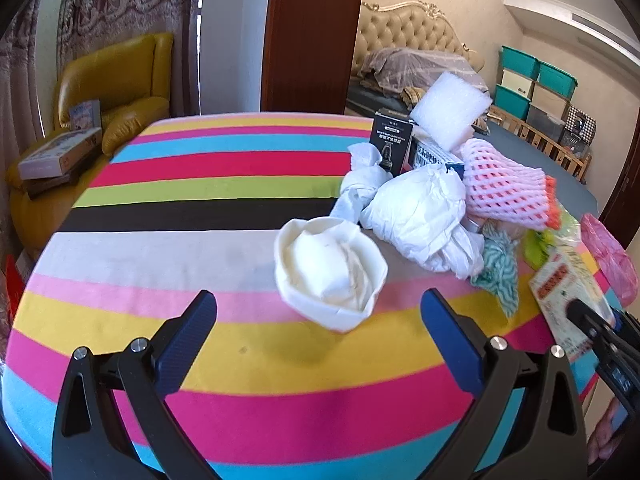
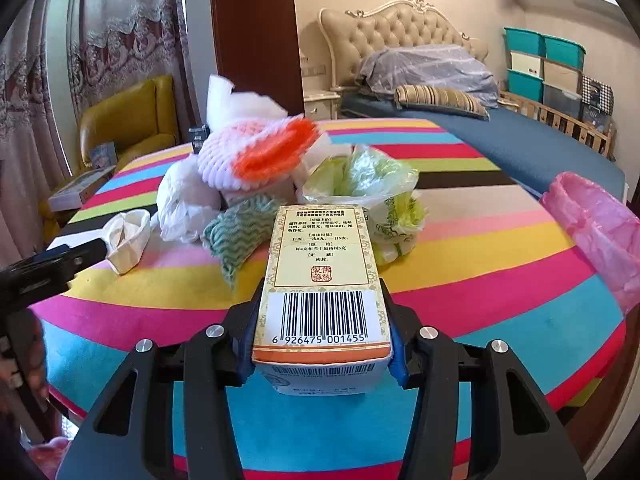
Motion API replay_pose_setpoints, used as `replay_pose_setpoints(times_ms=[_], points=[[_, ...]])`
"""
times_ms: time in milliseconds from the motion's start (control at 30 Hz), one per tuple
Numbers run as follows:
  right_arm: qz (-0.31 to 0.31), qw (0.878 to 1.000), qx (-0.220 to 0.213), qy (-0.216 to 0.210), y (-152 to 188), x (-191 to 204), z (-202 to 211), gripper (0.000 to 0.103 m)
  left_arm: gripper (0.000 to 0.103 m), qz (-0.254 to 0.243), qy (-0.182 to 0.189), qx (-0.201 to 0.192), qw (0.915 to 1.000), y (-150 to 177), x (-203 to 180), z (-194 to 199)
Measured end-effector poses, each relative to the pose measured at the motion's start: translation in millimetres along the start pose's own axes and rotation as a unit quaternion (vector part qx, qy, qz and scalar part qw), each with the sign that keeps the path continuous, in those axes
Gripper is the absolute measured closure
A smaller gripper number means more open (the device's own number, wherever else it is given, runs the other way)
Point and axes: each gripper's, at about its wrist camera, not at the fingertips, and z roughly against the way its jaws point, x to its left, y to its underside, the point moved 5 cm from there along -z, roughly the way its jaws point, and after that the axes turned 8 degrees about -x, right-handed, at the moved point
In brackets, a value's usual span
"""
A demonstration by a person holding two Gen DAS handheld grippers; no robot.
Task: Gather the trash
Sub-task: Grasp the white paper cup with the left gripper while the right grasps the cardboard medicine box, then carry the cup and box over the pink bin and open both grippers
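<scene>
Striped cloth in pink, yellow and blue covers the table (image 1: 160,272) under the left gripper (image 1: 318,312), whose jaws stand spread with nothing between them; a crumpled cream paper cup (image 1: 330,270) lies just ahead of the fingertips, beside a heap of white paper wads (image 1: 420,212) and a pink foam net (image 1: 504,188). From the right wrist, the right gripper (image 2: 324,344) pinches a yellowish medicine box (image 2: 322,276) by its sides, barcode end nearest, near a pink plastic bag (image 2: 600,232) at the table's right edge.
</scene>
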Motion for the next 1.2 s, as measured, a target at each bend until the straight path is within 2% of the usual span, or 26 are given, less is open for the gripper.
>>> replay_pose_setpoints(times_ms=[267,333,400,467,667,900,1200], points=[[-0.003,0.999,-0.044,-0.018,-16,-18,20,0.055,0.005,-0.014,-0.019,0.028,0.9993,-14,-20,-40],[-0.009,0.999,-0.047,-0.015,-19,-24,20,0.055,0.012,-0.012,-0.01,0.046,0.9988,-15,-23,-49],[-0.018,0.999,-0.046,-0.013,-20,-29,18,0.055,0.035,-0.018,-0.012,0.058,0.9981,-15,-24,-55],[-0.027,0.999,-0.043,-0.012,-21,-33,15,0.055,0.039,-0.017,-0.007,0.058,0.9981,-17,-22,-56],[-0.038,0.998,-0.045,-0.02,-24,-33,9,0.055,0.044,-0.04,-0.003,0.002,0.9992,-25,-20,-36],[-0.038,0.996,-0.074,-0.015,-34,-32,19,0.055,0.044,-0.033,0.038,-0.087,0.9949,-57,-29,-4],[-0.058,0.994,-0.092,0.023,-42,-64,29,0.055,0.043,-0.07,0.115,-0.121,0.9836,-67,-89,7]])
